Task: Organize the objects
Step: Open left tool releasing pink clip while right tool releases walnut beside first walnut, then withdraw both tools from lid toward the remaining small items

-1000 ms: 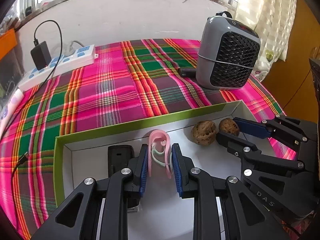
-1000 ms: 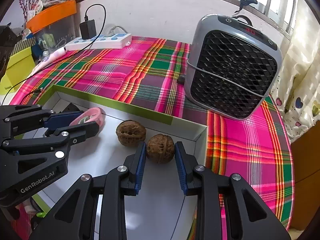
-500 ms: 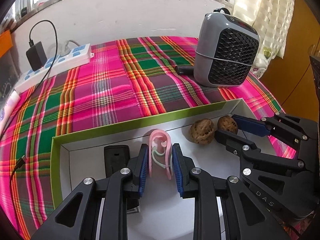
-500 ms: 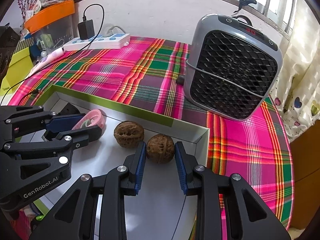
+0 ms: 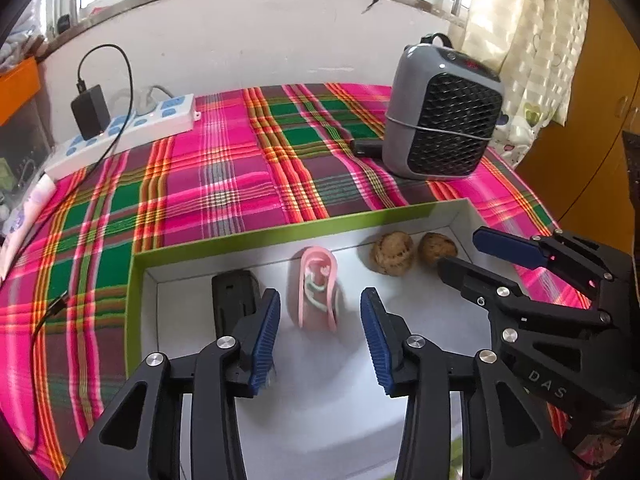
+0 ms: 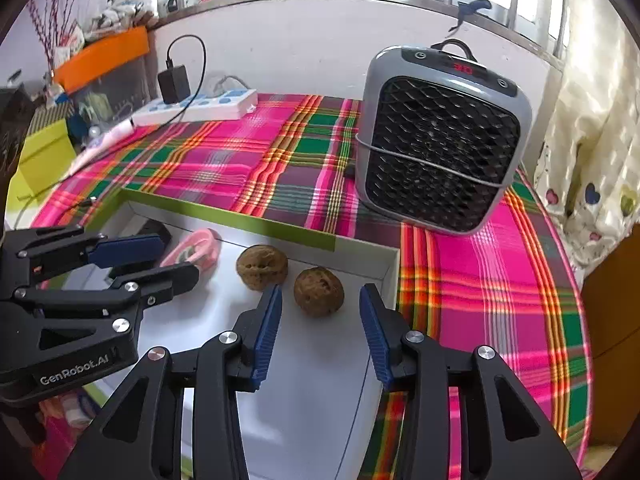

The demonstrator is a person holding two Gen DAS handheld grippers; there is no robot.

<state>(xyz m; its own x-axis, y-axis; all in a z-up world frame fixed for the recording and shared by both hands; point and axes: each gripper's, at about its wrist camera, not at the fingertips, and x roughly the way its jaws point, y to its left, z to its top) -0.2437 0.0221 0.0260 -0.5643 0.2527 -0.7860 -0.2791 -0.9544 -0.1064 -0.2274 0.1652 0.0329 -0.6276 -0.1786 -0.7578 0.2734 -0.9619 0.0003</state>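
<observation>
A white box with a green rim point(image 5: 248, 240) point(image 6: 280, 230) lies on the plaid cloth. Inside it a pink clip point(image 5: 317, 292) point(image 6: 196, 246) rests on the floor between the fingers of my left gripper point(image 5: 320, 320) point(image 6: 160, 256), whose jaws are opening and whose pads stand clear of the clip. Two walnuts sit to the right: one point(image 5: 392, 258) point(image 6: 262, 266) loose, the other point(image 5: 436, 248) point(image 6: 319, 296) between the fingers of my right gripper point(image 6: 320, 316) point(image 5: 468, 254), which is opening too and does not touch it. A black block point(image 5: 232, 300) lies at the box's left.
A grey fan heater point(image 5: 444, 120) point(image 6: 440, 140) stands behind the box on the right. A white power strip point(image 5: 128, 132) point(image 6: 196, 108) with a black charger and cable lies at the back left. Yellow and orange containers point(image 6: 44, 148) crowd the far left.
Both grippers opened: the left let go of the pink clip, which now lies tilted on the box floor; the right released the walnut, which stays in place.
</observation>
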